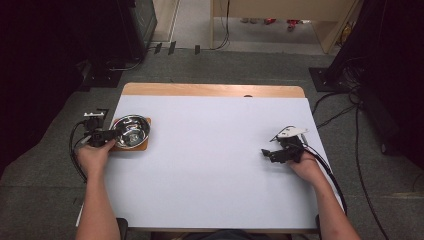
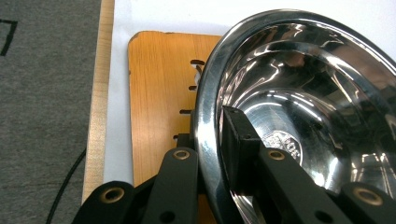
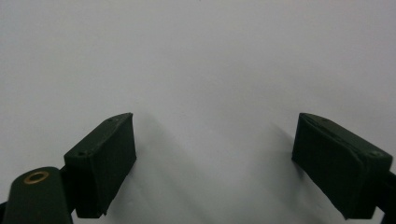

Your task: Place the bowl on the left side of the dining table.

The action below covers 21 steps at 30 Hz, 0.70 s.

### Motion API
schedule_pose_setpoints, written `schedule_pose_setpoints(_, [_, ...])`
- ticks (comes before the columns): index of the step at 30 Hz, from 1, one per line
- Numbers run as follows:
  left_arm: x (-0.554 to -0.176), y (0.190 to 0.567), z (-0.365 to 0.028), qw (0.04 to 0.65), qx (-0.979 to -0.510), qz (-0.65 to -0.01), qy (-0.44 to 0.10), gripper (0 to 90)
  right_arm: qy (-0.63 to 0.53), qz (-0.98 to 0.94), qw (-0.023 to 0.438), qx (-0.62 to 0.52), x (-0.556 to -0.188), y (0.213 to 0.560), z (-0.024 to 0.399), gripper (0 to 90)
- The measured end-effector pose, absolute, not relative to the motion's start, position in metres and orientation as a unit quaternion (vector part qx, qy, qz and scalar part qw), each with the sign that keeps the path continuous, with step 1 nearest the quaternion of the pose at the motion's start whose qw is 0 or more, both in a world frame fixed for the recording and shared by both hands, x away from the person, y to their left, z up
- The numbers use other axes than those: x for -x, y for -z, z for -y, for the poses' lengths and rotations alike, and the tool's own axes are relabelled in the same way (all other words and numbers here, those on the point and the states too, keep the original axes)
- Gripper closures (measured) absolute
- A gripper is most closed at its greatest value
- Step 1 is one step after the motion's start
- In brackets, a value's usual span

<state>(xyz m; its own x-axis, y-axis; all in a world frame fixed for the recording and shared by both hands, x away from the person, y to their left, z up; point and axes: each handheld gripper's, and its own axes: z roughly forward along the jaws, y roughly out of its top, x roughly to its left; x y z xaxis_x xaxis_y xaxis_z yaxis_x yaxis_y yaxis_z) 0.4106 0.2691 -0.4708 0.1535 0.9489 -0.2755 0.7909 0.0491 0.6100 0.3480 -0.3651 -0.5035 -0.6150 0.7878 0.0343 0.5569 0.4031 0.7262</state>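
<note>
At the far left of the worktop point(image 1: 210, 165), my left gripper point(image 1: 106, 134) was clamped on the near rim of the steel bowl point(image 1: 131, 131), one jaw outside the wall and the other inside it. In the left gripper view the bowl point(image 2: 303, 93) was polished bright, with a rolled rim and mirror-like reflections across its curved inside, and a small stamped mark at the bottom beside the inner jaw. It sat on a thin wooden board point(image 1: 143, 146) with rounded corners; in the left gripper view that board point(image 2: 156, 102) showed a warm orange grain and a row of short slots next to the bowl's rim. Board and bowl lay near the left edge of the white sheet, with the pale wooden worktop edge and grey carpet just beyond.

To the right of the bowl, the white surface ran bare across the whole middle, giving wide room toward my other hand.

My left hand point(image 1: 92, 156) lay low behind its gripper, forearm running straight in from the near edge. My right hand point(image 1: 306, 165) rested near the right edge, well apart from the bowl, its forearm angled inward. My right gripper point(image 1: 272, 154) pointed left across the sheet, and in its own view its jaws stood wide apart with nothing between them.
</note>
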Motion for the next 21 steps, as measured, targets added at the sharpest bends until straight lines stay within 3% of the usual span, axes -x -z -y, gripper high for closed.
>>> schedule_pose_setpoints(9, [-0.4091,0.4699,-0.2717,0.337,-0.675,-0.644,-0.123,76.4,-0.362,-0.822,0.159,-0.409,-0.3480,0.5035,0.3651,13.0])
schedule_pose_setpoints(16, [-0.4086,0.4680,-0.2742,0.348,-0.668,-0.647,-0.118,51.7,-0.362,-0.822,0.159,-0.409,-0.3480,0.5035,0.3651,13.0])
schedule_pose_setpoints(21, [-0.4075,0.4656,-0.2740,0.342,-0.667,-0.649,-0.128,44.2,-0.362,-0.822,0.159,-0.409,-0.3480,0.5035,0.3651,13.0])
